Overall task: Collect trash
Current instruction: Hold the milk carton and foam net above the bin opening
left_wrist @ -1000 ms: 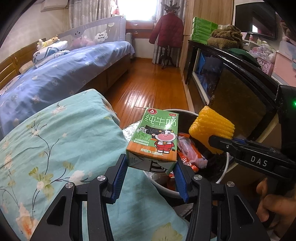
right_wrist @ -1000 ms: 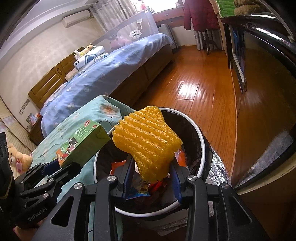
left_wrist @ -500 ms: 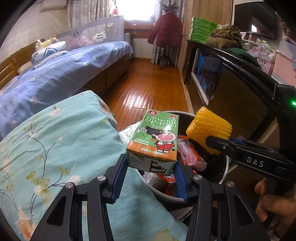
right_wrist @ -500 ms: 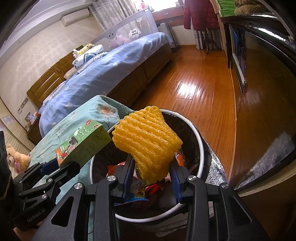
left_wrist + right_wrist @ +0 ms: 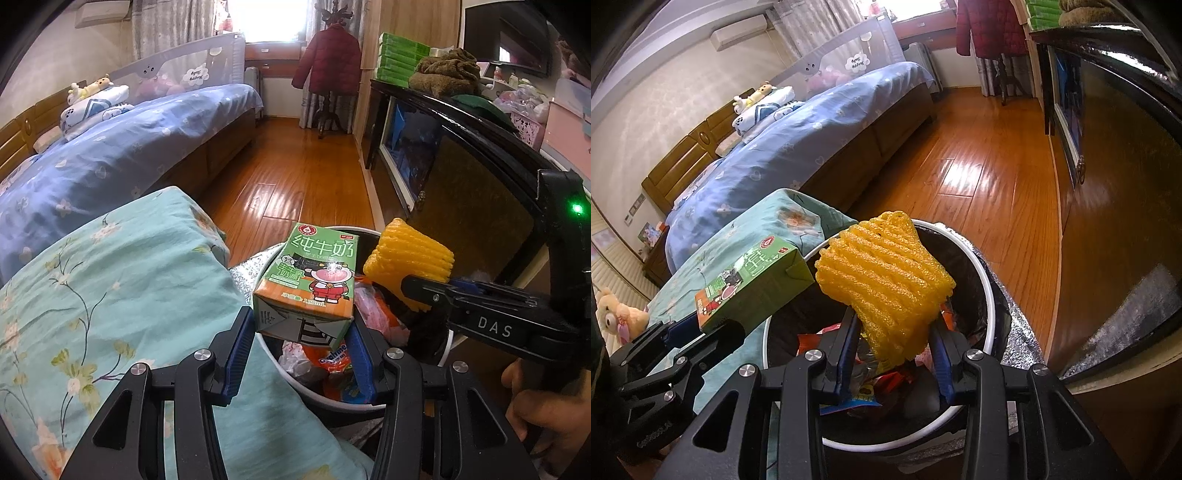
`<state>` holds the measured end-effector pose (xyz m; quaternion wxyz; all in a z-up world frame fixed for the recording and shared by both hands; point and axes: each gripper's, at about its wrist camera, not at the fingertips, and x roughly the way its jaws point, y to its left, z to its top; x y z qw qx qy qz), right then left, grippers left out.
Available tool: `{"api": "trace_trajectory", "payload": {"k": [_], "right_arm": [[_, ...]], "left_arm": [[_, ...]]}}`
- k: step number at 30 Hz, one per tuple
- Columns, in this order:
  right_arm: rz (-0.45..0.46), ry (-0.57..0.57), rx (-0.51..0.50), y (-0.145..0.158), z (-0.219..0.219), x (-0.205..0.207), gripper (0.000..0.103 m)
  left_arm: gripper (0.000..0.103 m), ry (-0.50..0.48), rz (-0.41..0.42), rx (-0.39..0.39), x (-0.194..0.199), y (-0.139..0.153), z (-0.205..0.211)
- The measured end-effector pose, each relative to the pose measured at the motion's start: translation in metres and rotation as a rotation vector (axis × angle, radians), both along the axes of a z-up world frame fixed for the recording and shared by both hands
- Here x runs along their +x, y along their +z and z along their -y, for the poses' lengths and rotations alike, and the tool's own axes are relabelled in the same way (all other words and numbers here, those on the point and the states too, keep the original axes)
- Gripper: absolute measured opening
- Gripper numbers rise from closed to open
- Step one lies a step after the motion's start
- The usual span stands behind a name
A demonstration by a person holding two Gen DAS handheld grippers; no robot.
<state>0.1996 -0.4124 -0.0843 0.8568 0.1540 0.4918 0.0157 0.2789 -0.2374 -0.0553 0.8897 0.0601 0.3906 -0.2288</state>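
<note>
L gripper [image 5: 301,345] grips milk carton [image 5: 310,280]; R gripper [image 5: 892,354] grips foam net [image 5: 886,284]; over bin [image 5: 988,291]

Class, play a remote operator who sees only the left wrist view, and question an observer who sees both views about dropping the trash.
Operator: Is the yellow foam over the bin?
Observer: Yes. The right view shows the yellow foam net above the bin opening.
Operator: Is my milk carton over it too?
Observer: Only partly. The milk carton crosses the rim; its held end hangs over the teal quilt.
Operator: What lies beneath the foam?
Observer: Snack wrappers inside the black liner.
</note>
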Motion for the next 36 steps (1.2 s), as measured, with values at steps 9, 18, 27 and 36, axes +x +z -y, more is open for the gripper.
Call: {"api": "trace_trajectory", "payload": {"k": [9,18,27,36], "right_arm": [[-0.002,-0.003,0.003,-0.0010,0.0023,0.0008,0.037],[-0.003,-0.008,0.005,-0.0031,0.0050,0.0012,0.037],[-0.005,-0.005,0.001,-0.0030,0.0074,0.0040,0.037],[-0.018,-0.009,0.007,-0.0046,0.0107,0.0059,0.038]], "left_arm": [[0.047,-0.007,-0.001,0.005,0.0019,-0.0013,0.0022],[0.047,-0.019,0.001,0.010,0.0043,-0.0020,0.0043],[0.047,-0.021,-0.006,0.011,0.0075,-0.0034,0.0059],[0.047,-0.021,-0.007,0.010,0.0075,-0.0044,0.0067]]}}
